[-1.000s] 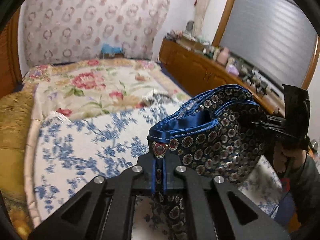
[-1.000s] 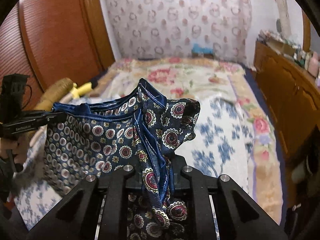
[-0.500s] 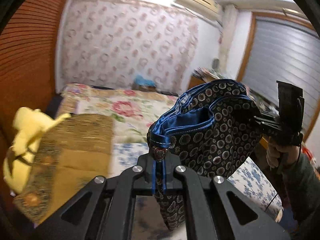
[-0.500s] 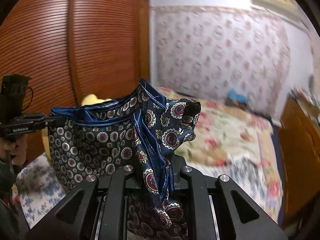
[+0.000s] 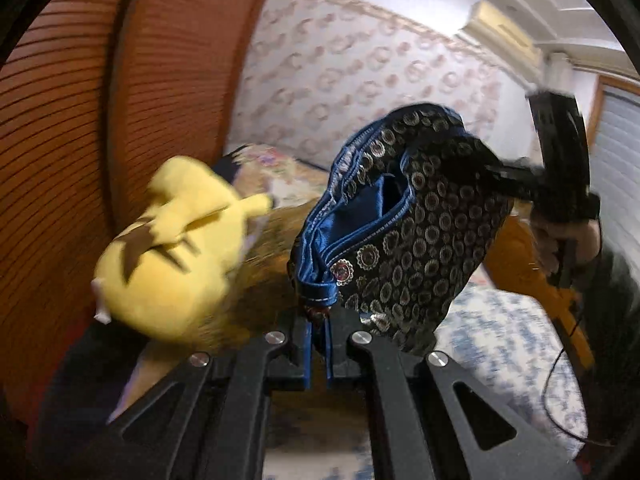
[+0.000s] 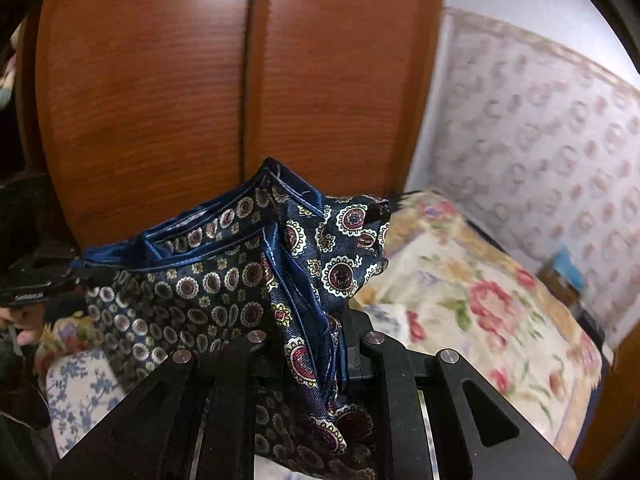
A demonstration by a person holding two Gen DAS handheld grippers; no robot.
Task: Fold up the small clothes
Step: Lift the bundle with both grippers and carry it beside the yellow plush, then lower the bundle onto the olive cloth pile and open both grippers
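Gripping a dark navy medallion-print silk garment with blue piping (image 5: 404, 240), left gripper (image 5: 319, 344) clamped its hem, yellow plush toy (image 5: 172, 248) left of it. Right gripper (image 6: 316, 356) pinched the opposite edge; held aloft, unfolded, not yet laid down.

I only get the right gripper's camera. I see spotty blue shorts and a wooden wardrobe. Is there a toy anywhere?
Observer: Yes, a yellow plush toy lies left of the shorts in the left camera.
Operator: Anything up high?
Observer: A white air conditioner near the ceiling.
Operator: Is the left gripper pinching the shorts?
Observer: Yes, the left gripper is shut on the blue waistband.
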